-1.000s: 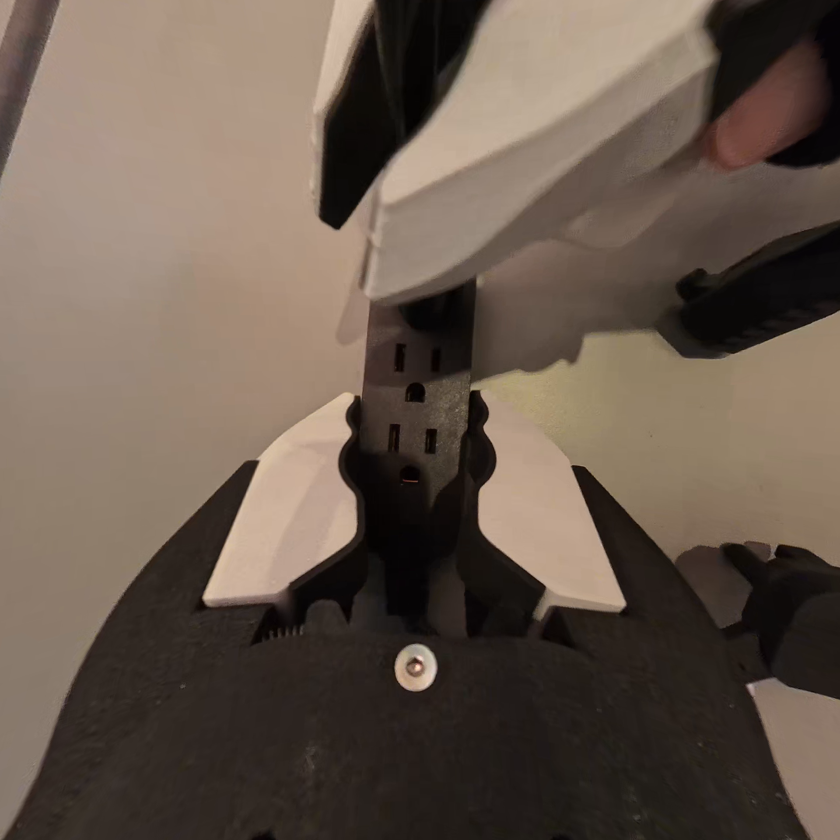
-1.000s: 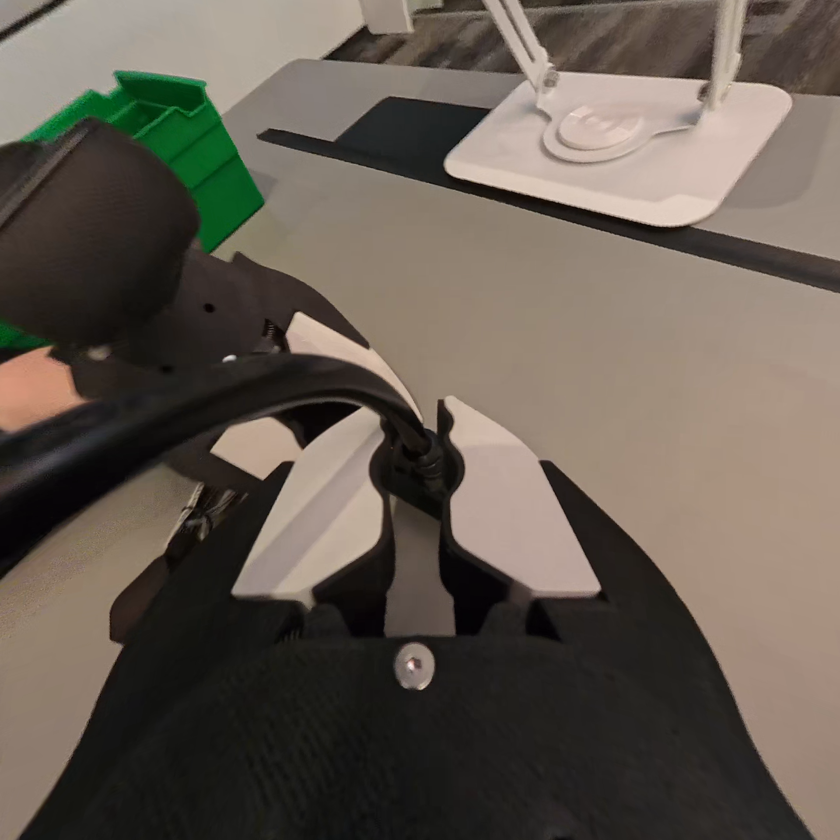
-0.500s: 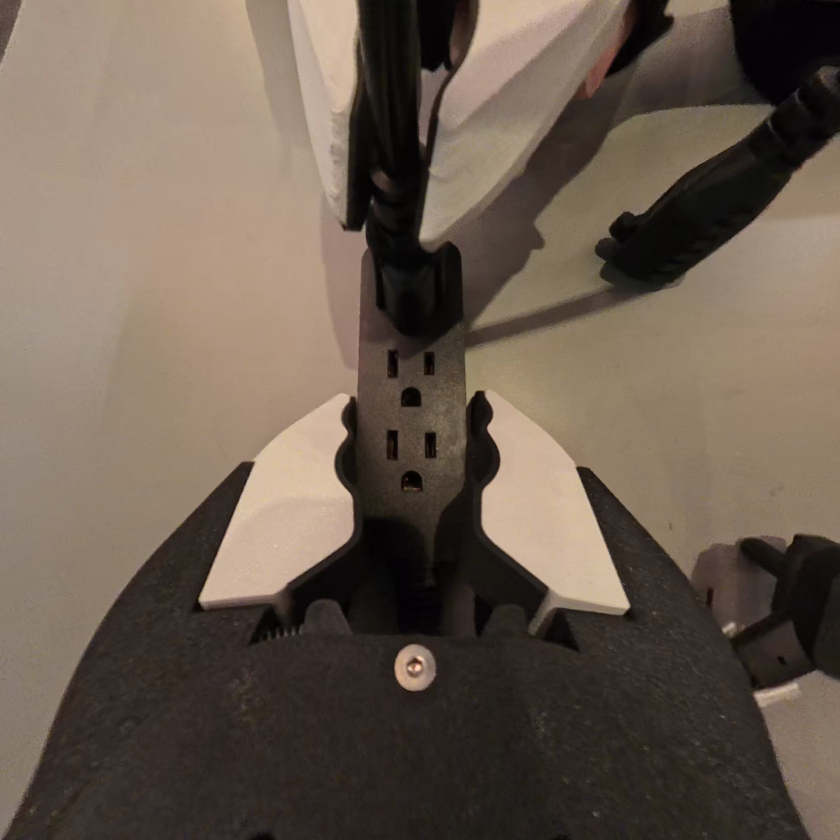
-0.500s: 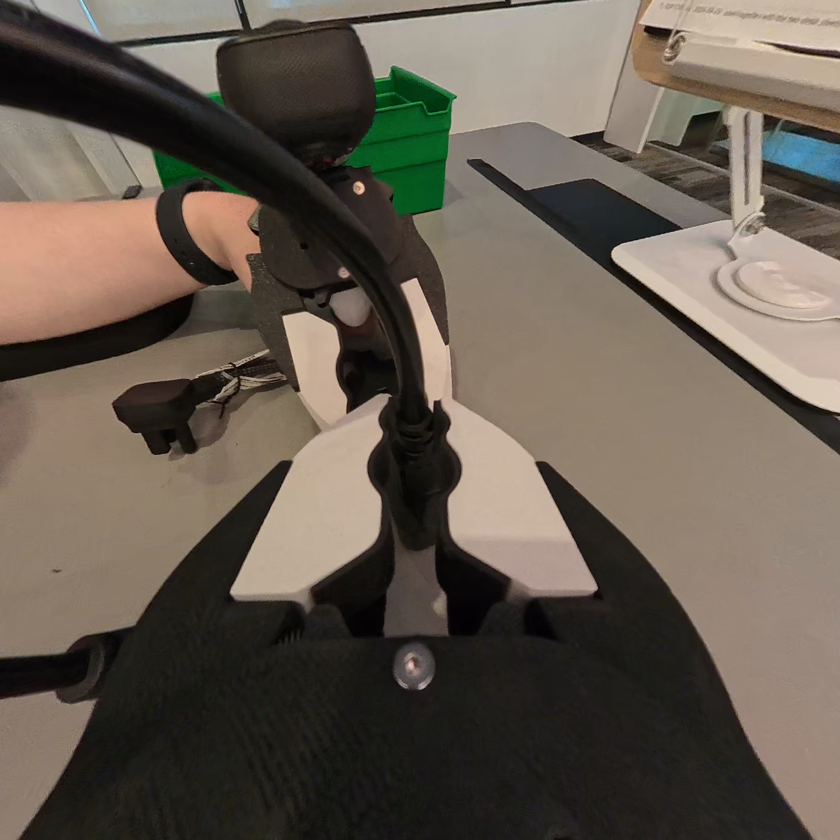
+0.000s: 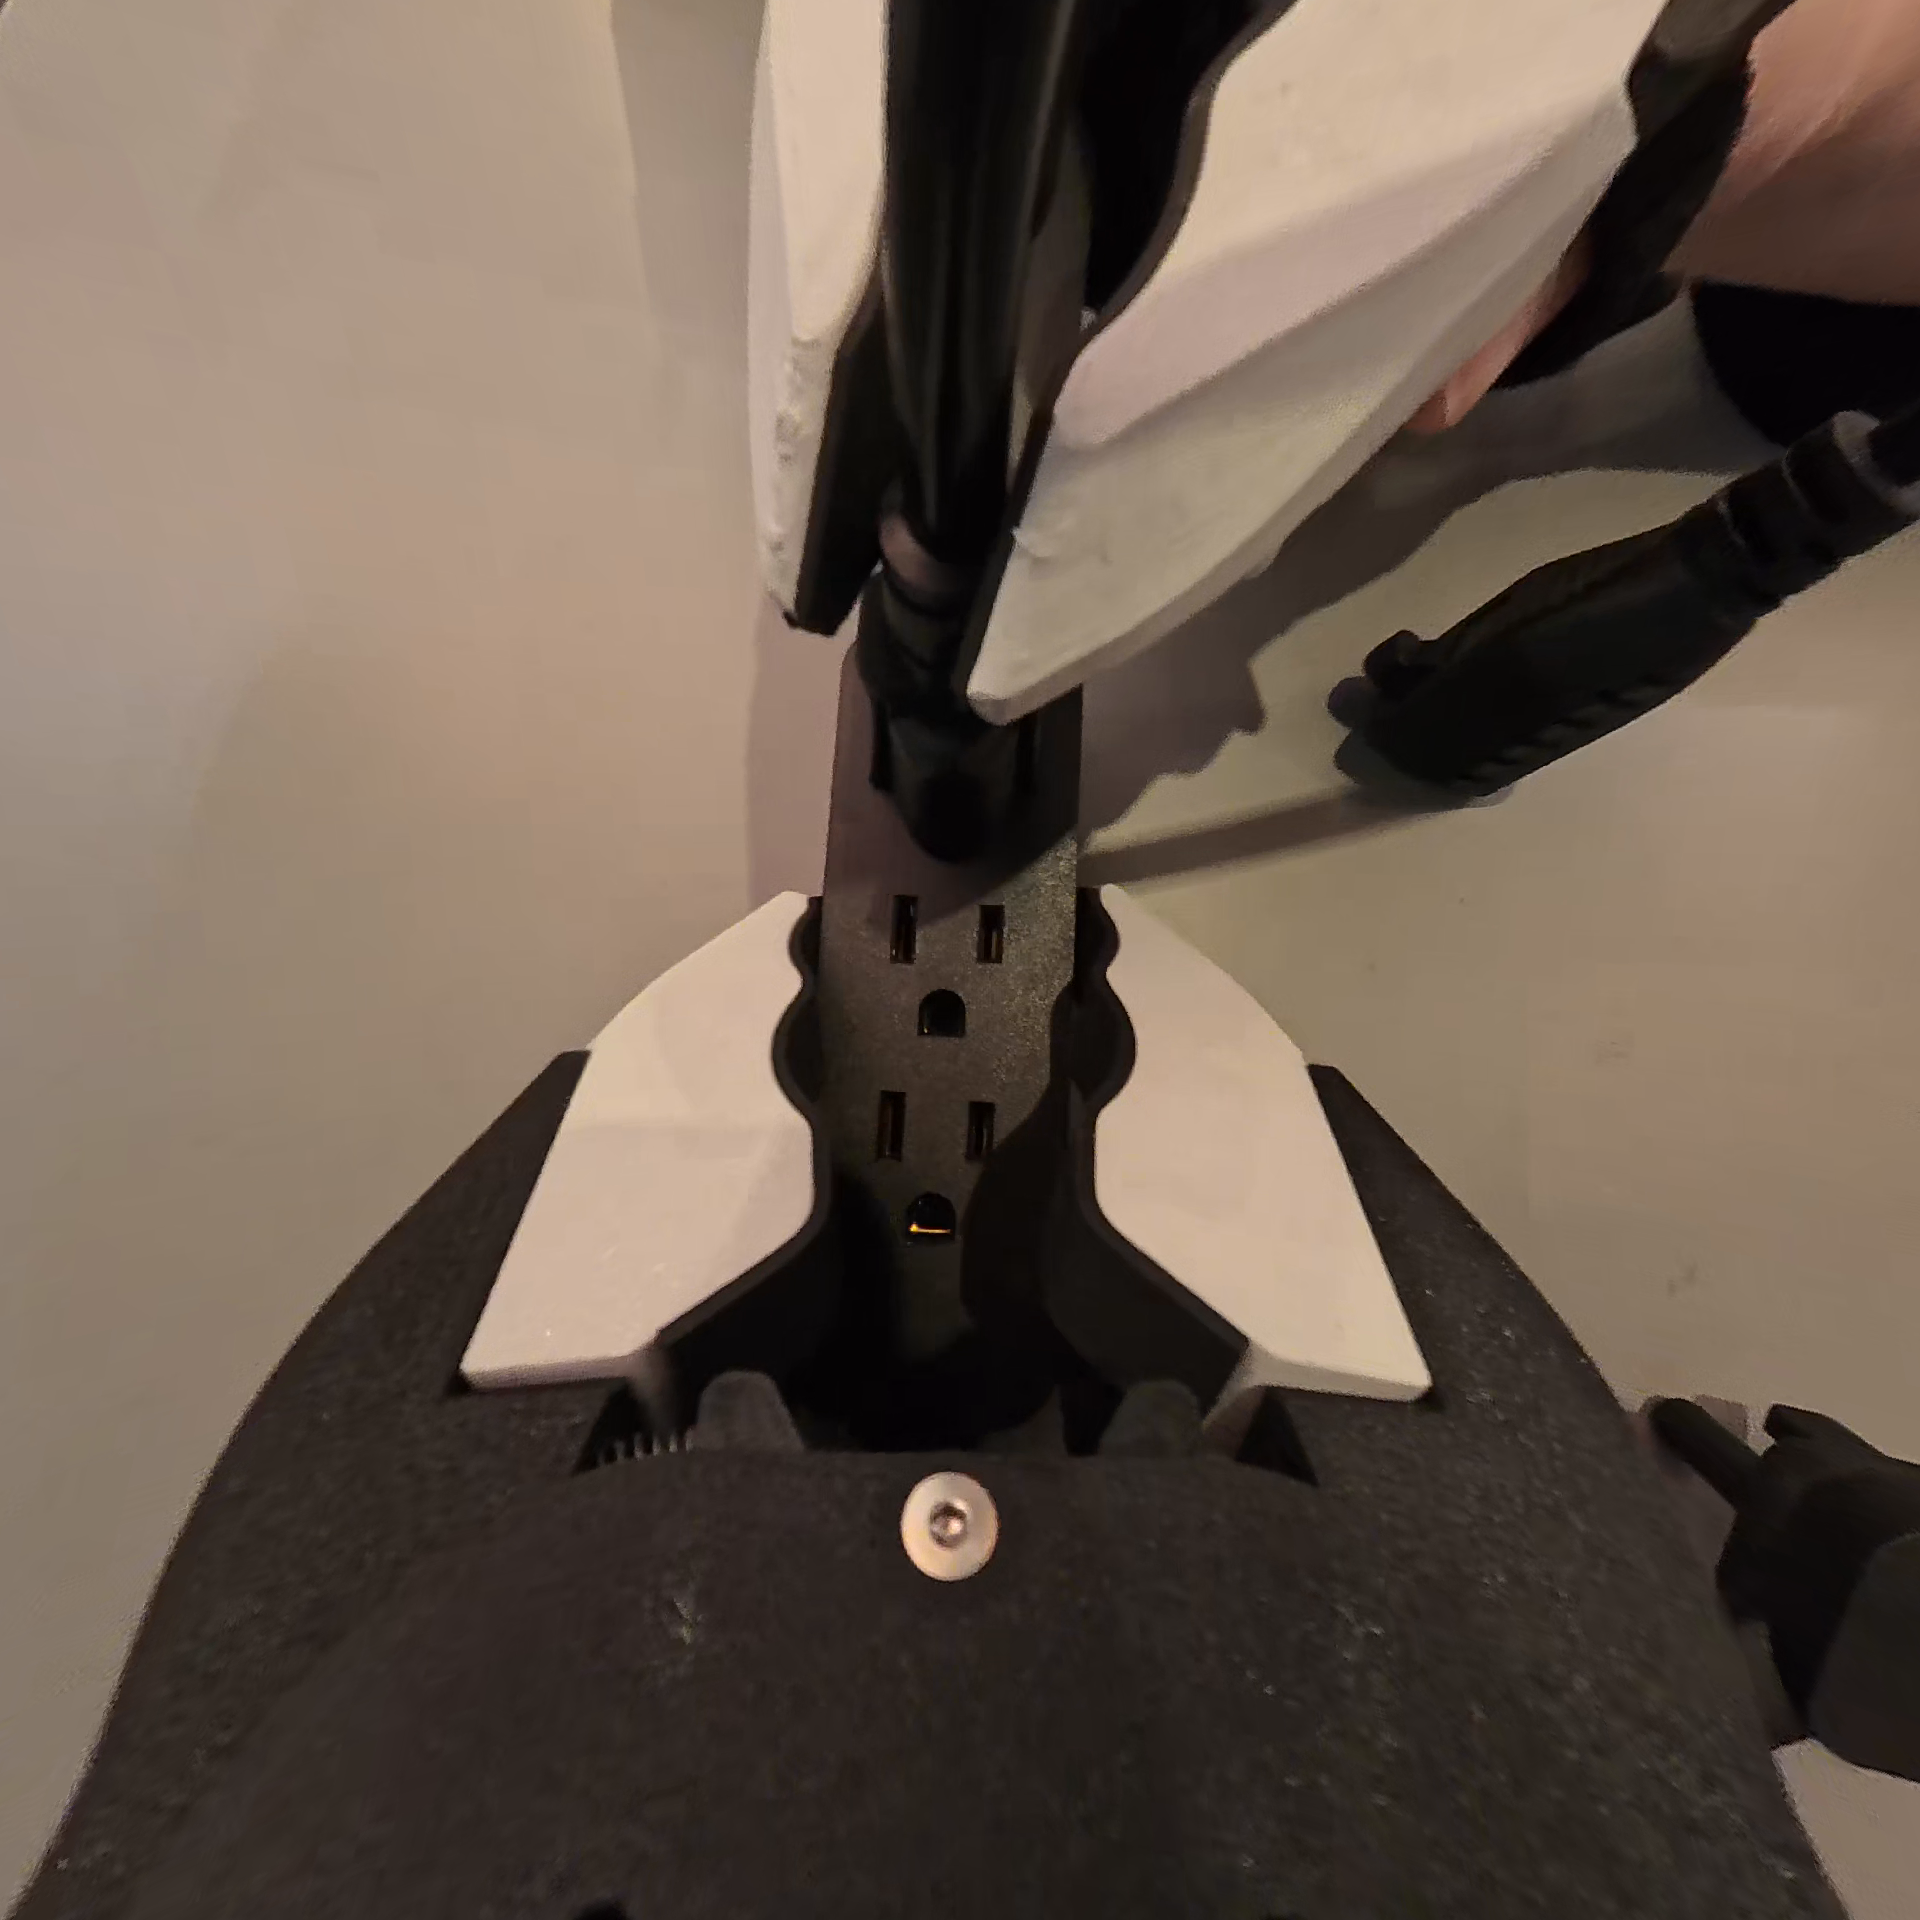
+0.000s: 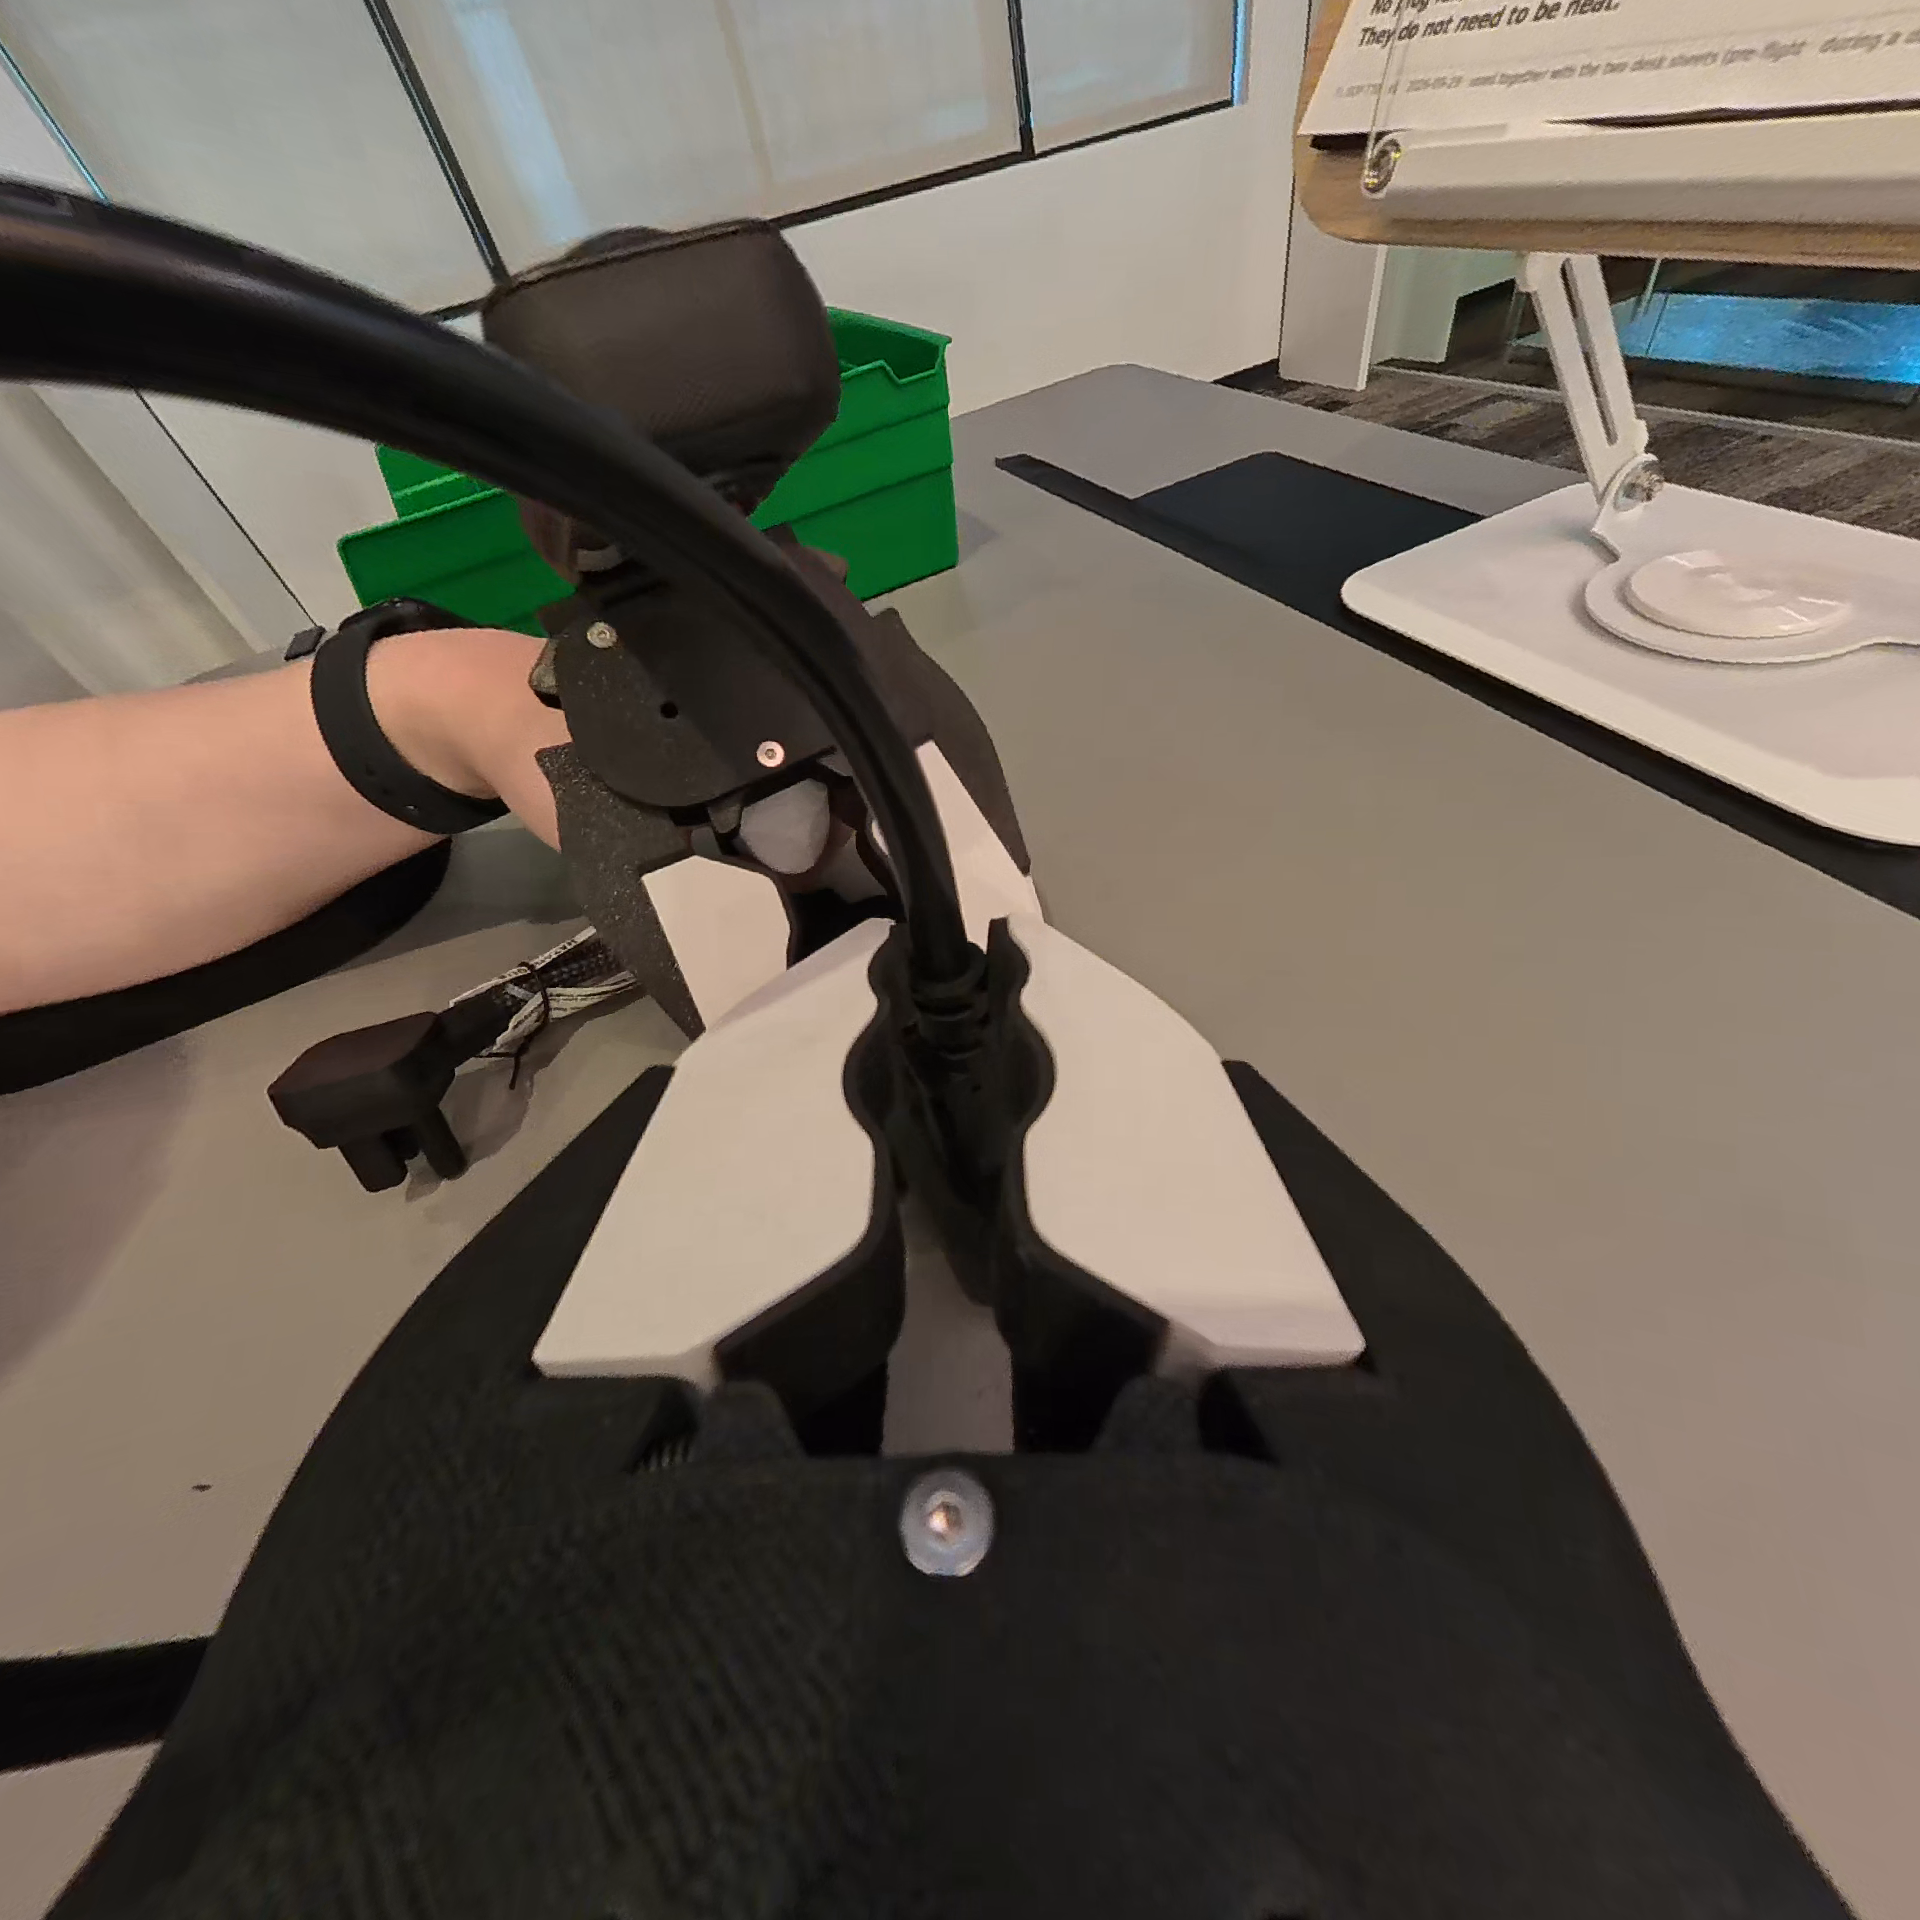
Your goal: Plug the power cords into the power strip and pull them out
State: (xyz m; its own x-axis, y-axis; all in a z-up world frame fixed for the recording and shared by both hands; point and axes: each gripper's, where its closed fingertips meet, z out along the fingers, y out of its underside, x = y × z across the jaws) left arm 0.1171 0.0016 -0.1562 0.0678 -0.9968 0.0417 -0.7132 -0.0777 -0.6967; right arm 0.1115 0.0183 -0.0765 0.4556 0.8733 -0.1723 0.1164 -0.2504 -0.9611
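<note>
Beyond right gripper [image 6: 940,1023]: green bin [image 6: 873,488]

My work surface is a grey table [image 6: 1299,935] with a smooth matte top. A black strip [image 6: 1278,530] runs across its far part, widening into a dark rectangular patch. A white stand base [image 6: 1507,665] rests flat at the far right, partly on that strip. A green bin [image 6: 883,499] sits at the far left edge. A black three-pin plug [image 6: 364,1091] lies on the table to my left, prongs down, with a bundled cable tied behind it. Another black plug [image 5: 1538,686] lies on the surface right of the power strip [image 5: 935,1039], which I see lying flat along the tabletop.
</note>
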